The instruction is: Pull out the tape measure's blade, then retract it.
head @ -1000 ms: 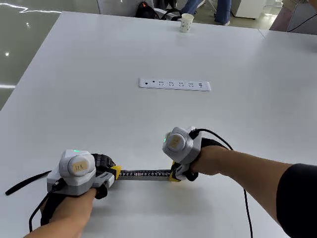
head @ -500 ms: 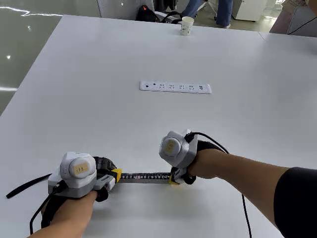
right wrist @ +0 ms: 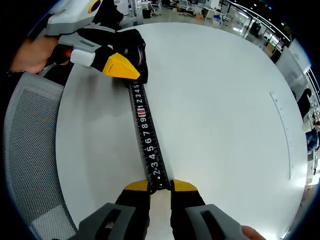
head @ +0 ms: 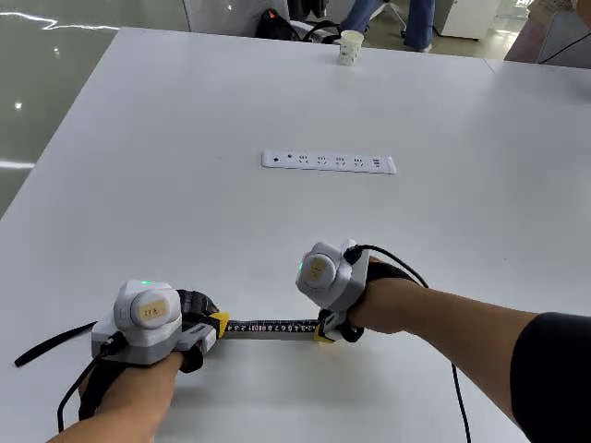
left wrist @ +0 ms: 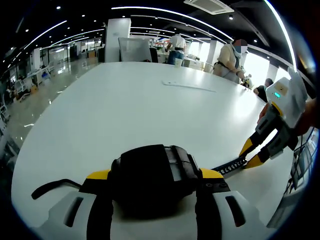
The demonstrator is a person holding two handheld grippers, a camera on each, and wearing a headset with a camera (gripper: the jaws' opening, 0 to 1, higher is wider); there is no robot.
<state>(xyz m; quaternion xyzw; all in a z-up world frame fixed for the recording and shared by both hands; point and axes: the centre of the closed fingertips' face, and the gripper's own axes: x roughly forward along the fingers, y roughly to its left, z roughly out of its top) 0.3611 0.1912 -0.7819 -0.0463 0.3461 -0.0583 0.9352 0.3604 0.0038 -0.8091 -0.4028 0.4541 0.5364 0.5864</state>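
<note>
The black tape measure case [left wrist: 152,172] sits clamped between the yellow-tipped jaws of my left gripper [head: 205,328], low on the white table. Its black blade [head: 270,326] with white numerals runs right from the case to my right gripper [head: 323,332], which is shut on the blade's end. In the right gripper view the blade [right wrist: 147,141] stretches from the case [right wrist: 134,53] straight down to my right gripper [right wrist: 160,187]. The left gripper view shows the blade [left wrist: 230,165] leading off right to the right gripper [left wrist: 254,155].
A white power strip [head: 328,162] lies mid-table beyond the grippers. A paper cup [head: 349,46] stands at the far edge. A black strap [head: 51,342] and cables trail near the table's front edge. People stand behind the table [head: 185,166].
The right gripper has moved slightly left toward the case, so the exposed blade looks a little shorter. The left gripper has held still with the case.
</note>
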